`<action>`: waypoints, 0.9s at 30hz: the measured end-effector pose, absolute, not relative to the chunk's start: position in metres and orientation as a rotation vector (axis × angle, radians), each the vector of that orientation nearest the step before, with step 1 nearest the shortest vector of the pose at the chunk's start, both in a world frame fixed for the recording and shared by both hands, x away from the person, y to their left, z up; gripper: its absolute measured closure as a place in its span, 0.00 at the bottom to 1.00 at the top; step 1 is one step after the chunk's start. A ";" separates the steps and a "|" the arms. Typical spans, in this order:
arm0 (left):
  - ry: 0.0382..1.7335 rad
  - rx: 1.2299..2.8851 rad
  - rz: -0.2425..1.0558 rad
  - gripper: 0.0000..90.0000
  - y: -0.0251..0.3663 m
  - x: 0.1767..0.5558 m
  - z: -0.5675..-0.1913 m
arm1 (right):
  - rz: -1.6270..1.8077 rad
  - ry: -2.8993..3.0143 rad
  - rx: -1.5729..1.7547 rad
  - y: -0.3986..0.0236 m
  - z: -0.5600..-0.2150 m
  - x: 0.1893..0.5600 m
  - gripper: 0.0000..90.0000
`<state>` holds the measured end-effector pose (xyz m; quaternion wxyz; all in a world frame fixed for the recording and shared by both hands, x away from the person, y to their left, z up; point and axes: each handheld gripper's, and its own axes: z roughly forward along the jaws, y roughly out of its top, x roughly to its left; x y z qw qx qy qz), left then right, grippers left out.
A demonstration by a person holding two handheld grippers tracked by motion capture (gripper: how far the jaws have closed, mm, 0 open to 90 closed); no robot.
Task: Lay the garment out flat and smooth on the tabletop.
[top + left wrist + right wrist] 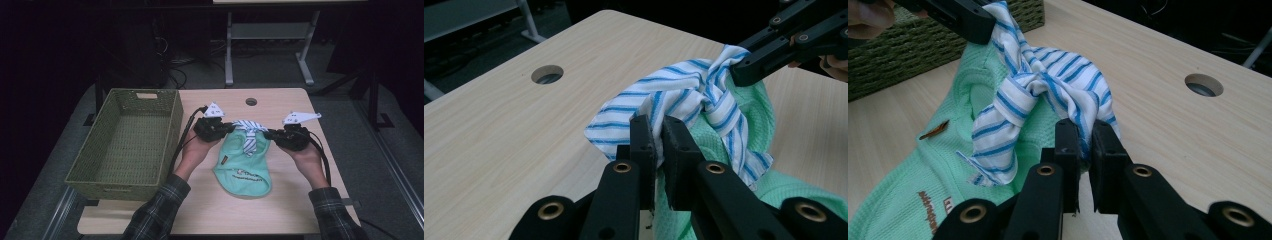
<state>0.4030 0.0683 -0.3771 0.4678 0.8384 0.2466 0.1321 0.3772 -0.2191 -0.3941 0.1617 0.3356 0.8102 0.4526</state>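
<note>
While clamped — one garment (243, 167), two claws (231, 128)

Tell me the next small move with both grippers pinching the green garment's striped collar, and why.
Probably lift a bit higher, then carry the garment left toward the basket. The left gripper and right gripper are each shut on an end of the striped collar, but the garment's lower part seems to lie on the table, so it would drag.
</note>
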 end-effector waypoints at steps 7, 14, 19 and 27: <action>0.583 2.057 0.333 0.93 0.075 0.387 -0.386 | 1.313 2.317 0.924 -0.216 -0.399 0.365 0.92; 0.566 2.057 0.343 0.93 0.080 0.375 -0.394 | 1.311 2.325 0.896 -0.212 -0.406 0.352 0.92; 0.547 2.071 0.345 0.93 0.083 0.368 -0.398 | 1.312 2.325 0.887 -0.208 -0.413 0.341 0.92; 0.514 2.075 0.339 0.93 0.089 0.347 -0.405 | 1.305 2.349 0.858 -0.205 -0.424 0.328 0.92</action>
